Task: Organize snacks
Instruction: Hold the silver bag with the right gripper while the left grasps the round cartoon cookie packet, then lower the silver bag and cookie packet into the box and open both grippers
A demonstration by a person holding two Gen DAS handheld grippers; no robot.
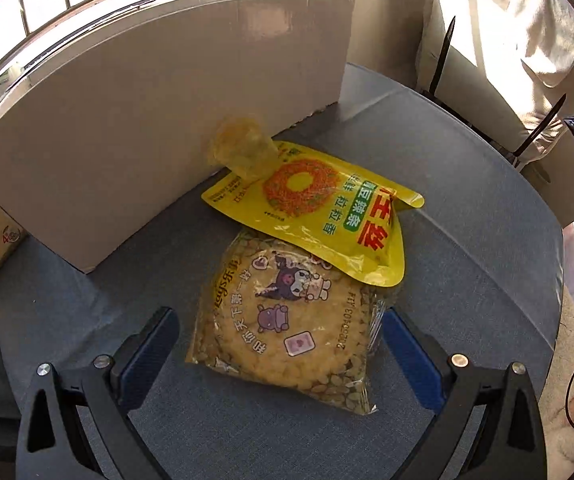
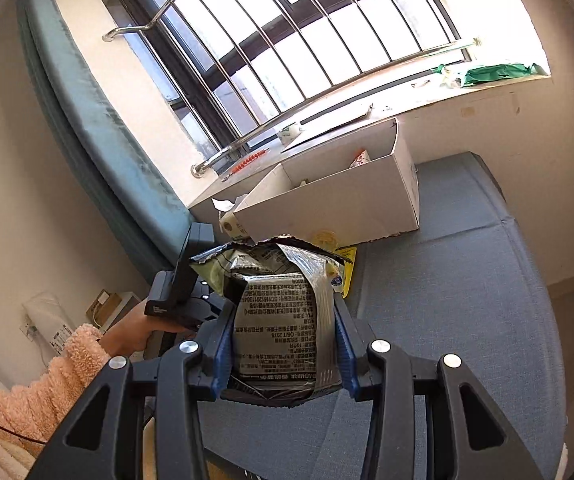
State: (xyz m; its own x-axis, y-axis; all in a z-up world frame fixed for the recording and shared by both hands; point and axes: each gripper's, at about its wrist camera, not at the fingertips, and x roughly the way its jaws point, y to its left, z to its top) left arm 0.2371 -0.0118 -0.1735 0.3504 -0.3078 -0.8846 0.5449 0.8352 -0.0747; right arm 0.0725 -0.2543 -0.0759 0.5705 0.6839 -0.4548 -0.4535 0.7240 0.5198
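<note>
Three snacks unboxed: dark packet (image 2: 283,320) clamped in right gripper (image 2: 285,344); clear bag (image 1: 287,320) between open left gripper (image 1: 279,344) jaws, yellow pouch (image 1: 327,208) beyond.

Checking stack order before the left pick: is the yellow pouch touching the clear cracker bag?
Touching. The left wrist view shows the yellow pouch lying across the far edge of the clear cracker bag, its lower corner overlapping the bag with no gap.

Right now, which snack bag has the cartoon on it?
Find the big white box on the grey cushion. In front lie two bags; the nearer clear bag, under the yellow bag, shows a purple cartoon.
</note>
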